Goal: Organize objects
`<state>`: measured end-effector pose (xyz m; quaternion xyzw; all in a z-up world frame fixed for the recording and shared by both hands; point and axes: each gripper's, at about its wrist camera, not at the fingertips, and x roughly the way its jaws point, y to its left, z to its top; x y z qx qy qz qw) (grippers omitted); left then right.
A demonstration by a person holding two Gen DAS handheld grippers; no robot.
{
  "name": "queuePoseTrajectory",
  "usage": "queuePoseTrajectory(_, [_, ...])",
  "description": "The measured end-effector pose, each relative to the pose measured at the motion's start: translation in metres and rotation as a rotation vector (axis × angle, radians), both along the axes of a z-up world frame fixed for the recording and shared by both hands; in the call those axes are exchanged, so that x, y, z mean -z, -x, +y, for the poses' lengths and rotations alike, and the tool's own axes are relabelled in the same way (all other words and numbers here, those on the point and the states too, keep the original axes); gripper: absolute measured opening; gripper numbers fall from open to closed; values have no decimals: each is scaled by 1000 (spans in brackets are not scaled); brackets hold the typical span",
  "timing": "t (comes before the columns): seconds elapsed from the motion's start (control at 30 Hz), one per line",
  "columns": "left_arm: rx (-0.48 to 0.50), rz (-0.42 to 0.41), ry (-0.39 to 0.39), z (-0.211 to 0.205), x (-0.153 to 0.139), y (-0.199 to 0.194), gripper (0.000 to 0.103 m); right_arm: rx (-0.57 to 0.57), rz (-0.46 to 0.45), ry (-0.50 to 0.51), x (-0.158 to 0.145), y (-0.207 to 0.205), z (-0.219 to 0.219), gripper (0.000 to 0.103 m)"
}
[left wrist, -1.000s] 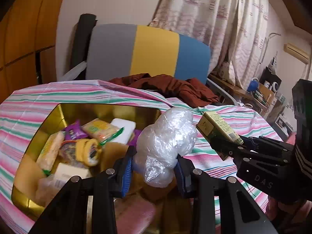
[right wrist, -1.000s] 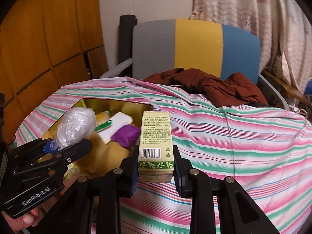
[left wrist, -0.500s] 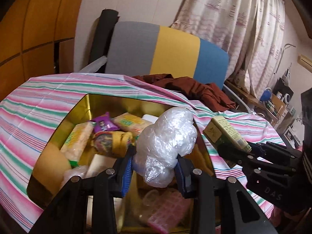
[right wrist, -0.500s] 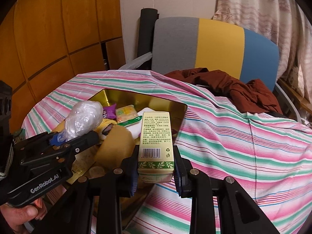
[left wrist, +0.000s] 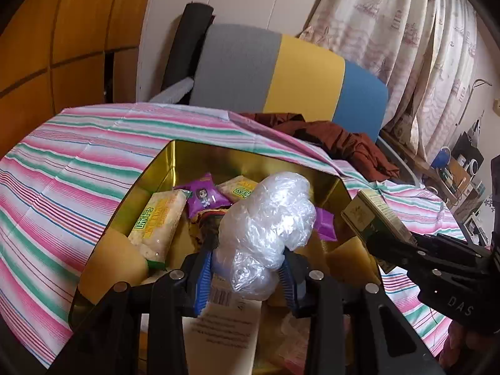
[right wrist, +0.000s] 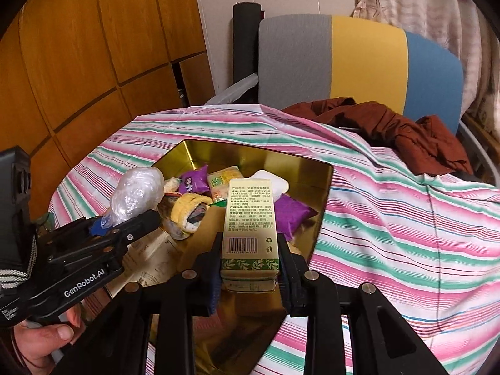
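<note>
Crinkled clear plastic, bunched into a ball, forms the plastic bundle (left wrist: 265, 228) clamped between the blue pads of the left hand-held gripper (left wrist: 247, 268), which is closed on its lower part; the bundle is carried in the air over the near half of the gold tin (left wrist: 200, 156). Beside it, the right hand-held gripper (right wrist: 250, 268) is closed on a cream-and-green carton (right wrist: 250, 218), held upright with its barcode face toward the camera, above the tin's near right portion. The tin sits open on the striped cloth (right wrist: 406, 225) covering the surface, toward its left side, and is already well filled: a rice-cracker packet (left wrist: 157, 222) along the left wall, a purple sachet (left wrist: 204, 197) toward the far wall, a white bar (right wrist: 272, 181), a yellow roll (right wrist: 190, 209) and a printed paper sheet (left wrist: 225, 325) at the near edge. Beyond the far edge of the surface stands a tri-colour chair back (right wrist: 359, 62) with a brown garment (right wrist: 390, 131) heaped before it. Judgement: the step in hand is depositing both carried items into the tin. The next move calls for lowering each gripper to a free gap, the carton probably laid flat toward the right wall, then releasing; the light bundle may spring up or cling to the pads.
</note>
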<state>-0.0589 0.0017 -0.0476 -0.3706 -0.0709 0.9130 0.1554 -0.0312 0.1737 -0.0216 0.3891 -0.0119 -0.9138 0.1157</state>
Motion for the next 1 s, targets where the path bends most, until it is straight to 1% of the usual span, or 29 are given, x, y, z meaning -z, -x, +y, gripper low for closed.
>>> queuePoseTrajectory(0.1, [15,-17,8,3,0,8,38,2,-13,2,2,7,-4,30])
queuePoseTrajectory(0.23, [37,-17,37,12,-5,20,38,16,-31,-7,5,19,-6,30])
queuePoseTrajectory(0.37, [53,-37,46,18,-5,29,38,47,-43,-25,7,34,-7,30])
queuePoseTrajectory(0.47, [46,-57,43,20,-1,35,38,65,-59,-11,9,46,-6,30])
queuePoseTrajectory(0.7, [54,-73,56,25,3,38,38,82,-52,-24,9,60,-8,31])
queuePoseTrajectory(0.77, [54,-79,58,26,4,38,40,95,-52,-22,9,62,-7,31])
queuePoseTrajectory(0.8, [57,-87,57,26,5,38,43,102,-53,-18,9,62,-7,36])
queuePoseTrajectory(0.83, [57,-91,58,27,5,38,45,107,-53,-12,9,62,-6,47])
queuePoseTrajectory(0.87, [54,-94,63,26,5,37,50,115,-47,-4,8,61,-4,50])
queuePoseTrajectory(0.9, [51,-94,69,26,4,37,51,122,-42,0,7,60,-3,55])
queuePoseTrajectory(0.93, [49,-93,73,26,4,36,51,126,-38,8,6,59,-2,56])
queuePoseTrajectory(1.0, [42,-95,77,26,4,35,51,129,-35,9,5,58,-1,57])
